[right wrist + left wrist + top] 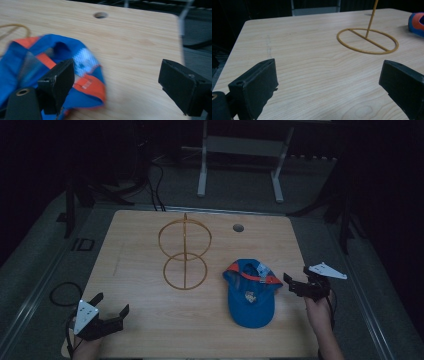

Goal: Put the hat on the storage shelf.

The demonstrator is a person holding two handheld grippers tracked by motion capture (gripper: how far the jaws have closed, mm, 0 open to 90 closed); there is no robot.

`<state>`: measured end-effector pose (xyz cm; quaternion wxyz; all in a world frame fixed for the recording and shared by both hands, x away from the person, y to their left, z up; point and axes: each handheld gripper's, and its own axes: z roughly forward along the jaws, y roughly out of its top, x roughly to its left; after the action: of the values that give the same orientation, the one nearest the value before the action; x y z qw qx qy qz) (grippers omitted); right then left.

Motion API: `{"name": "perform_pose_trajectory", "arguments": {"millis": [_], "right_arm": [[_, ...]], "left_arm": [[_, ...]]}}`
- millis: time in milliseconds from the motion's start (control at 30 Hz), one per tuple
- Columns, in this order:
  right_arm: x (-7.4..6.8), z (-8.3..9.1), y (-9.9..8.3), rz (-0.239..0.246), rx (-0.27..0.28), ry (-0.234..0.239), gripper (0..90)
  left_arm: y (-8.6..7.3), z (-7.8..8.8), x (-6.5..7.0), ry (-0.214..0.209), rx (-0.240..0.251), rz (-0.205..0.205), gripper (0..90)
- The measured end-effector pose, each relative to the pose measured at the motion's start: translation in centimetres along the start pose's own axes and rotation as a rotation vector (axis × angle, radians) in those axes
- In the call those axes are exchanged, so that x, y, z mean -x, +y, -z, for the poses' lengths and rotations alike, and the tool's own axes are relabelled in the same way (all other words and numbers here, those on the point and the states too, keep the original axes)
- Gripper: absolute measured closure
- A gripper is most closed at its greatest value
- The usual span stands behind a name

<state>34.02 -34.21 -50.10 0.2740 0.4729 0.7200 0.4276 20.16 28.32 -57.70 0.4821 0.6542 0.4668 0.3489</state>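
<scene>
Right tongs (295,285) gape wide at the back rim of the cap (250,295), gripping nothing; left tongs (111,307) idle open near the front edge of the surface (150,330). Closing on just one jaw's worth of soft fabric risks a slip, or dragging the cap toward the stand (184,254).

Blue cap (251,295) with orange trim; yellow-orange wire stand (184,254); pale wood table (145,320).
</scene>
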Motion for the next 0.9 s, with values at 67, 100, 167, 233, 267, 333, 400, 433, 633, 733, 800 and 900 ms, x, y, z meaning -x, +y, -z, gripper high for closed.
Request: {"name": "perform_pose_trajectory", "arguments": {"millis": [67, 100, 167, 233, 267, 333, 400, 433, 633, 733, 800, 900], "right_arm": [[-0.3, -0.7, 0.5, 0.003, -0.01, 0.038, 13.4], [-0.4, -1.1, 0.8, 0.008, -0.013, 0.045, 13.5], [-0.7, -1.9, 1.2, 0.001, -0.034, 0.071, 13.5], [-1.2, -2.7, 1.6, 0.009, -0.065, 0.081, 13.5], [-1.4, -3.1, 1.9, 0.021, -0.069, 0.087, 13.5], [-1.9, -3.8, 2.2, 0.047, -0.08, 0.128, 13.5], [-2.4, -4.7, 2.4, 0.076, -0.109, 0.141, 13.9], [-2.6, -5.1, 2.5, 0.085, -0.126, 0.152, 14.3], [-2.9, -7.8, 2.3, 0.132, -0.198, 0.193, 21.9], [-2.8, -8.6, 2.3, 0.145, -0.22, 0.197, 26.1], [-2.6, -9.6, 2.1, 0.158, -0.251, 0.193, 30.3], [-2.3, -10.6, 1.6, 0.16, -0.292, 0.188, 32.4]], "left_arm": [[0.0, 0.0, 0.1, -0.005, -0.002, -0.011, 2.2], [0.0, 0.0, 0.1, -0.005, -0.002, -0.011, 2.2], [0.0, -0.1, 0.1, -0.007, -0.009, -0.018, 2.2], [0.0, -0.1, 0.1, -0.004, -0.018, -0.022, 2.2], [0.0, -0.1, 0.1, -0.001, -0.021, -0.022, 2.2], [0.0, -0.1, 0.1, -0.004, -0.018, -0.019, 2.2], [0.0, -0.1, 0.1, -0.006, -0.017, -0.017, 2.2], [0.0, -0.1, 0.1, -0.012, -0.015, -0.014, 2.2], [0.0, -0.2, 0.2, -0.037, -0.007, -0.018, 2.2], [0.0, -0.2, 0.2, -0.038, -0.008, -0.015, 2.2], [0.0, -0.2, 0.1, -0.041, -0.005, -0.013, 2.2], [0.0, -0.3, 0.0, -0.044, -0.004, -0.009, 2.2]]}}
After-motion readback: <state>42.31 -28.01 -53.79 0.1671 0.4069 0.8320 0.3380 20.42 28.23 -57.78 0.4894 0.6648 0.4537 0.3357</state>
